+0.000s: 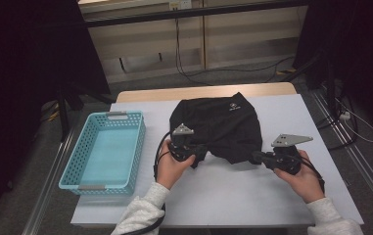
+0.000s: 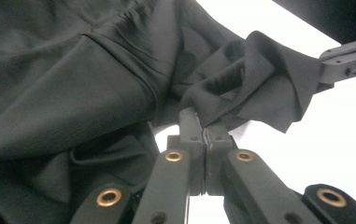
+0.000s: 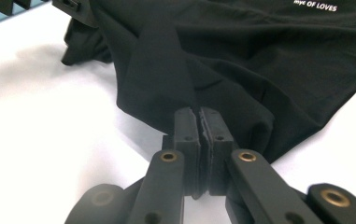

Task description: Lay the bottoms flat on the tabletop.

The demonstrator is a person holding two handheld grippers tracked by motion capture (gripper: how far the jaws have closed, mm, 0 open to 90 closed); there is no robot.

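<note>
Black cotton T-shirt (image 1: 218, 128) with small white print lies crumpled on the white counter (image 1: 233, 191), ahead of both sets of fingers. Left gripper (image 2: 205, 122) fingers (image 2: 189, 123) are clenched on a bunched fold; right gripper (image 3: 199, 122) fingers (image 3: 186, 125) pinch its near hem.

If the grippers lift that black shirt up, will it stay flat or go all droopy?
Probably droopy: the black T-shirt already lies bunched and creased on the table. It likely sags between the left gripper and right gripper, both pinching its edge. It seems thin, so probably light.
</note>
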